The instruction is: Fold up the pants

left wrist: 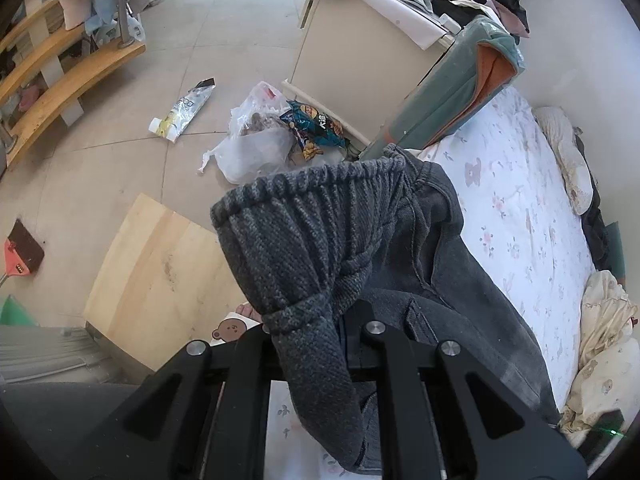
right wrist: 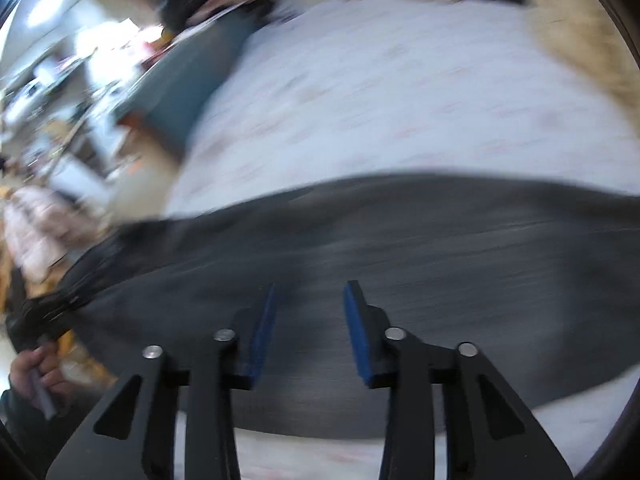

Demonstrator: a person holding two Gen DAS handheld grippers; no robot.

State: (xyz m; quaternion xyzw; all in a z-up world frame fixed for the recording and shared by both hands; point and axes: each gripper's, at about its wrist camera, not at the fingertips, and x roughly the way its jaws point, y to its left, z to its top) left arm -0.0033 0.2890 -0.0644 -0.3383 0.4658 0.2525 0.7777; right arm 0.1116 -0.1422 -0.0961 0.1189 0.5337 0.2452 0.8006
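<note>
My left gripper is clamped on the ribbed waistband of the dark grey knit pants. Their legs trail lengthwise along the floral white bedsheet. My right gripper hovers over them, jaws apart and empty.

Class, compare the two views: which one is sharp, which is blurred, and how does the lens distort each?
Left wrist view: sharp, the pants ribbing crisp. Right wrist view: smeared sideways, the bedsheet print nearly lost. Both: fisheye bending, dark corners.
</note>
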